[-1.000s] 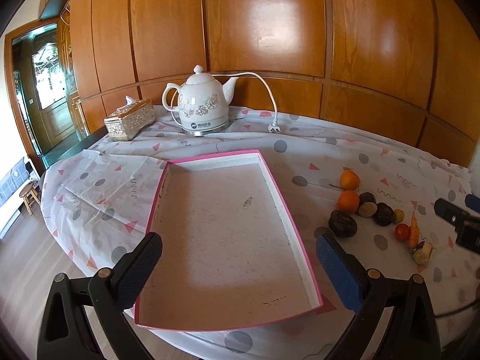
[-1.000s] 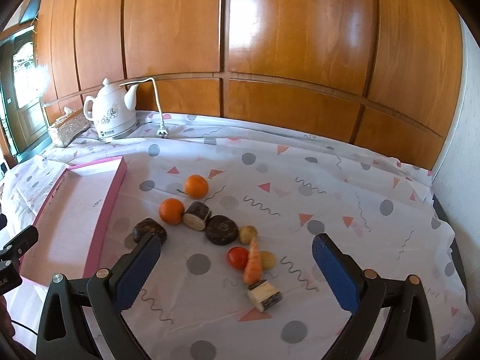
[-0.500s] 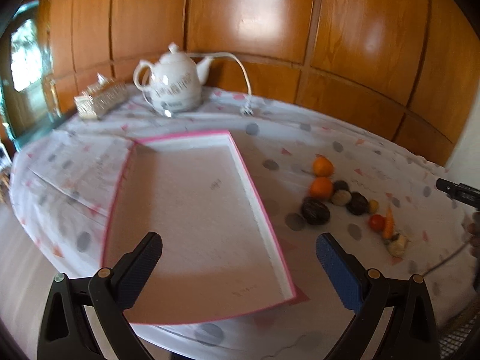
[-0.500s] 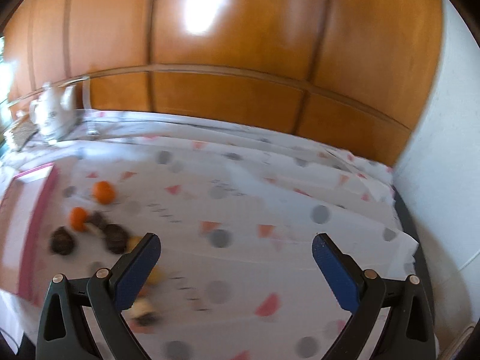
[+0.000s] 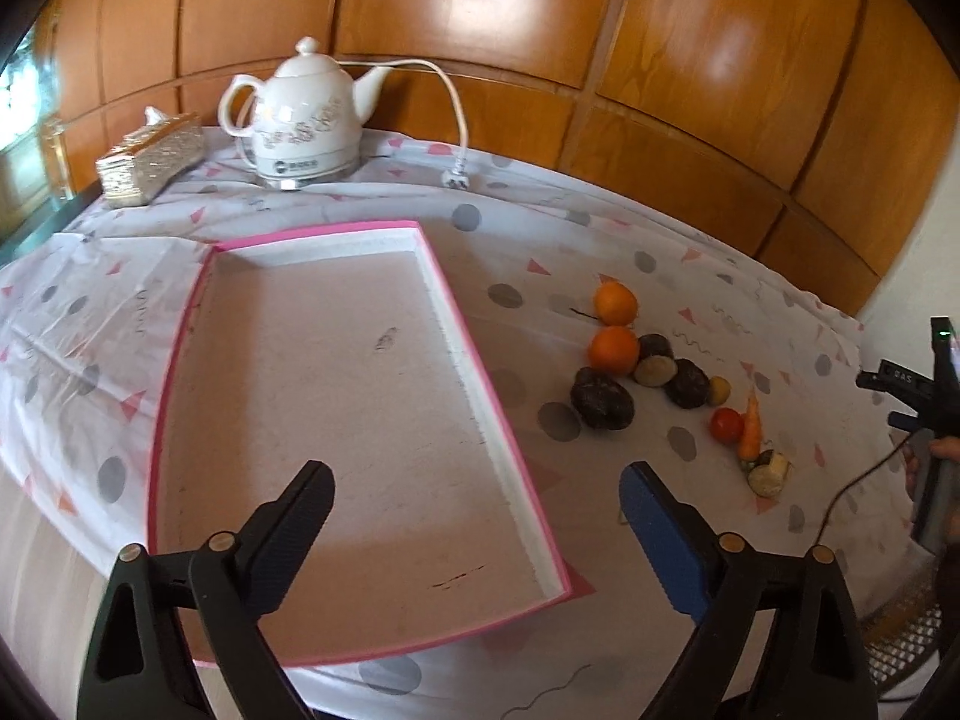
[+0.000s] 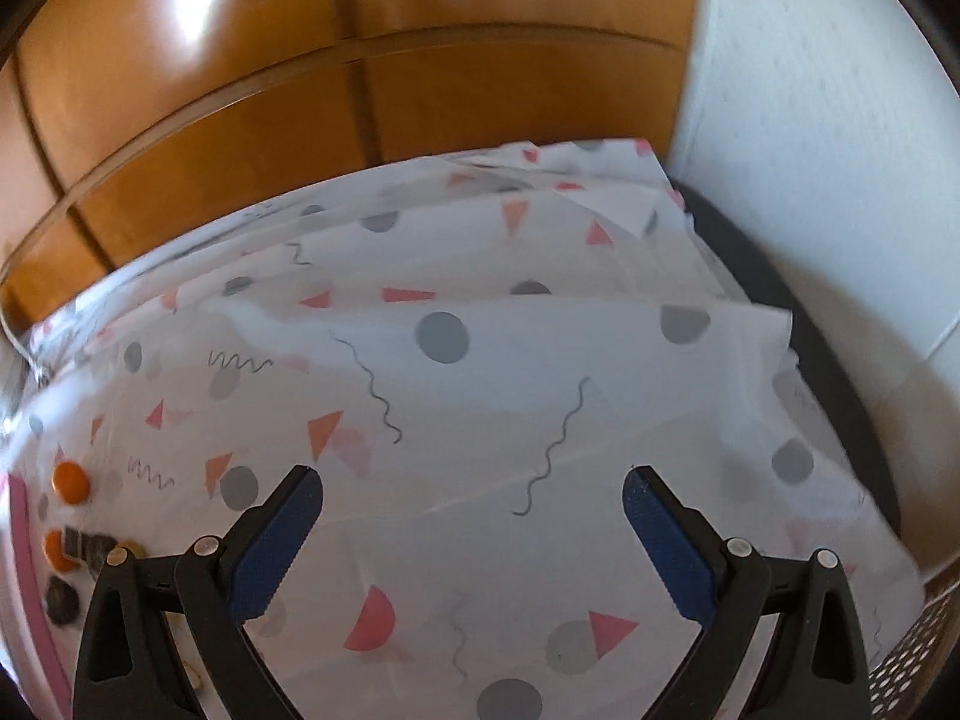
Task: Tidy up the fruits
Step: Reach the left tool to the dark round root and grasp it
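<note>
A pink-rimmed empty tray (image 5: 462, 324) lies on the patterned tablecloth. To its right lie two oranges (image 5: 613, 349), dark round fruits (image 5: 602, 399), a tomato (image 5: 726, 425), a small carrot (image 5: 750, 429) and a cut pale piece (image 5: 768, 474). My left gripper (image 5: 477, 501) is open and empty, above the tray's near right corner. My right gripper (image 6: 471, 507) is open and empty, over bare cloth at the table's right end; the fruits (image 6: 71, 482) show at its far left edge. The right gripper also shows at the right edge of the left wrist view (image 5: 918, 396).
A white kettle (image 5: 303, 120) with its cord and plug (image 5: 454, 177) and a tissue box (image 5: 150, 159) stand at the back left. Wood panelling runs behind the table. A white wall (image 6: 840, 150) borders the table's right end, where the dark table edge (image 6: 840, 372) shows.
My right gripper has swung to the right, so the fruits slid to its view's left edge. My left gripper has turned right, bringing the fruits further into its view.
</note>
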The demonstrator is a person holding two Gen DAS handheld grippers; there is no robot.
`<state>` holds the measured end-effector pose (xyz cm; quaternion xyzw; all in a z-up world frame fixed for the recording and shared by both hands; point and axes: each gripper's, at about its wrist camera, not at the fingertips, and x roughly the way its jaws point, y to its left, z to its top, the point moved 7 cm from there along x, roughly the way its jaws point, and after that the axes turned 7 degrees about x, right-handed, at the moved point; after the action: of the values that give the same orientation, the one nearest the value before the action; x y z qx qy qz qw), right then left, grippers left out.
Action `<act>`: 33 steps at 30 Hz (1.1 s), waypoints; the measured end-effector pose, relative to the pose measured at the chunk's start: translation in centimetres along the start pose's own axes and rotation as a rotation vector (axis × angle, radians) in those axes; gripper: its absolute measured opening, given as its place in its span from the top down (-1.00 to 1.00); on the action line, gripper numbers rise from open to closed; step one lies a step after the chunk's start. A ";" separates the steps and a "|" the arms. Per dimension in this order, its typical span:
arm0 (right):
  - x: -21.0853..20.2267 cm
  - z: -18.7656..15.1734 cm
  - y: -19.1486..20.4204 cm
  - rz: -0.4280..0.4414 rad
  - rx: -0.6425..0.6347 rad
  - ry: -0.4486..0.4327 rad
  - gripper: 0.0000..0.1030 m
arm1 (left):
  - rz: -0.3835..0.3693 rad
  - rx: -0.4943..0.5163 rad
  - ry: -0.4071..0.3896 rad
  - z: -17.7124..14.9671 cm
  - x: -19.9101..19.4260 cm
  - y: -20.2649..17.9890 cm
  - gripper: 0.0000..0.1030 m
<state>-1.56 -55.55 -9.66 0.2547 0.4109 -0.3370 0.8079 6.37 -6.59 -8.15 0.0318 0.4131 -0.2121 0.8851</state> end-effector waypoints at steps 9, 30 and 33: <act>0.2 0.1 -1.0 0.009 0.057 0.011 -0.97 | -0.070 0.129 0.090 1.8 2.2 -2.5 -0.25; 0.1 -0.4 0.4 0.072 0.012 0.047 -0.88 | -0.064 0.456 0.309 3.9 13.5 -9.8 0.04; 0.2 -0.7 0.7 0.085 0.004 0.067 -0.85 | -0.057 0.469 0.292 3.6 13.9 -10.1 0.08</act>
<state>-1.27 -54.71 -10.15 0.2846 0.4258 -0.2946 0.8068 12.80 -21.45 -14.88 0.2547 0.4767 -0.3200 0.7781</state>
